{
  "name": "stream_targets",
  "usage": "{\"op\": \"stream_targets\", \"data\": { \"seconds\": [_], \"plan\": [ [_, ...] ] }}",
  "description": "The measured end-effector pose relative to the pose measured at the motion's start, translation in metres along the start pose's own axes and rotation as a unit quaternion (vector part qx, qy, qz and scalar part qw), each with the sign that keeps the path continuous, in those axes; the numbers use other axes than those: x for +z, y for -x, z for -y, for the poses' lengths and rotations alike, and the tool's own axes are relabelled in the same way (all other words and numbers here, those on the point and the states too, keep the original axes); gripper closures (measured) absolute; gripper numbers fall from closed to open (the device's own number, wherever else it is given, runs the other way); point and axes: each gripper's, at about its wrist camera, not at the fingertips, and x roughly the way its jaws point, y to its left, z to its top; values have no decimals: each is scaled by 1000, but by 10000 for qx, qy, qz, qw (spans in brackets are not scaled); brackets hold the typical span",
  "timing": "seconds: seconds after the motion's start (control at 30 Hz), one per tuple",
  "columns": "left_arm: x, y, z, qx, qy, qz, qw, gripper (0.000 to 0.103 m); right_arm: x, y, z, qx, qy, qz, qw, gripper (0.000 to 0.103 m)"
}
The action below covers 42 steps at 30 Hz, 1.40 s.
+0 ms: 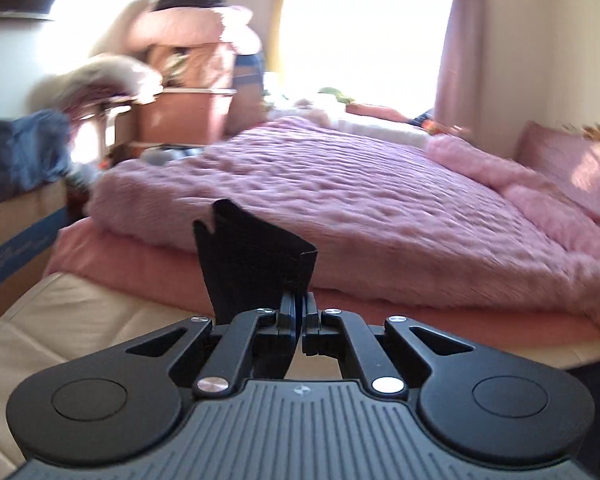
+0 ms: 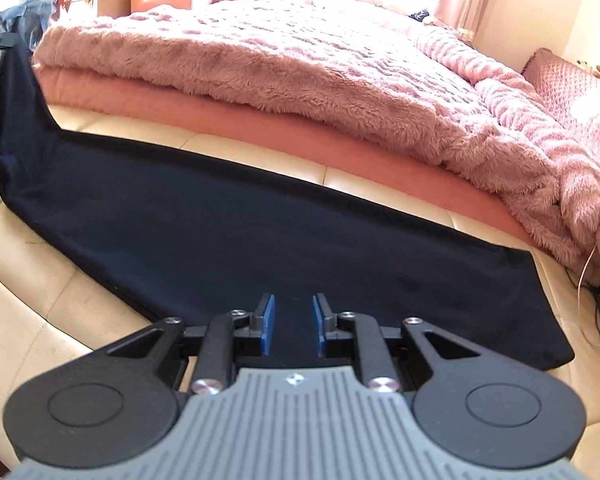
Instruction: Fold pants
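The dark navy pants (image 2: 260,220) lie stretched flat across a cream leather surface (image 2: 60,300). Their left end rises off the surface along the picture's left edge. In the left wrist view my left gripper (image 1: 300,300) is shut on a bunched end of the pants (image 1: 252,252), which stands up above the jaws, lifted over the cream surface (image 1: 80,312). My right gripper (image 2: 294,316) hovers over the near edge of the pants. Its blue pads (image 2: 268,320) stand a narrow gap apart, with only flat fabric seen below them.
A fluffy pink blanket (image 2: 300,60) over a salmon sheet borders the far side of the pants. A pink pillow (image 1: 571,160) lies at the right. Cardboard boxes (image 1: 16,224) and piled clothes stand at the left. A thin white cable (image 2: 587,272) hangs by the right end.
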Motion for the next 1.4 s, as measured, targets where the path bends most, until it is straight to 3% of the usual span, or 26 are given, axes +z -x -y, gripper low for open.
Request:
{"op": "stream_targets", "data": {
  "seconds": [0.07, 0.17, 0.3, 0.4, 0.53, 0.67, 0.77, 0.93, 1.07, 1.1, 1.23, 1.33, 1.4],
  "plan": [
    [-18, -1, 35, -259, -267, -147, 9992, 101, -2, 3, 2, 23, -96, 5, 10000, 90],
    [-61, -17, 83, -583, -780, -719, 9926, 101, -7, 5, 7, 59, -263, -8, 9996, 90],
    [-131, -42, 117, -921, -1398, -1829, 9688, 101, -13, 9, 11, 145, -432, -23, 9990, 90],
    [-147, -52, 105, -1226, -1029, -2384, 9579, 95, -15, 9, 12, 223, -453, -44, 9987, 89],
    [-136, -58, 76, -1878, -286, -2765, 9420, 82, -18, 4, 9, 364, -506, -81, 9980, 87],
    [-117, -55, 54, -2252, 175, -2603, 9387, 66, -18, -4, 2, 665, -685, -86, 9954, 87],
    [-103, -61, 49, -1979, 343, -2517, 9467, 63, -13, -12, -3, 1038, -926, -51, 9903, 86],
    [-95, -87, 66, -1701, -251, -2563, 9512, 48, 1, -34, -14, 1375, -1140, -93, 9839, 86],
    [-103, -103, 81, -1401, -716, -2590, 9530, 52, 12, -48, -20, 1518, -1166, -75, 9815, 85],
    [-104, -104, 78, -1418, -676, -2649, 9514, 62, 14, -52, -20, 1575, -1186, -76, 9803, 84],
    [-99, -116, 62, -1641, -242, -2748, 9471, 94, 19, -65, -19, 1895, -1297, -65, 9732, 79],
    [-90, -119, 44, -1796, 236, -2801, 9427, 100, 23, -79, -17, 2264, -1652, -78, 9599, 72],
    [-84, -120, 34, -1901, 573, -2775, 9400, 100, 26, -94, -15, 2537, -2067, -160, 9448, 72]
  ]
}}
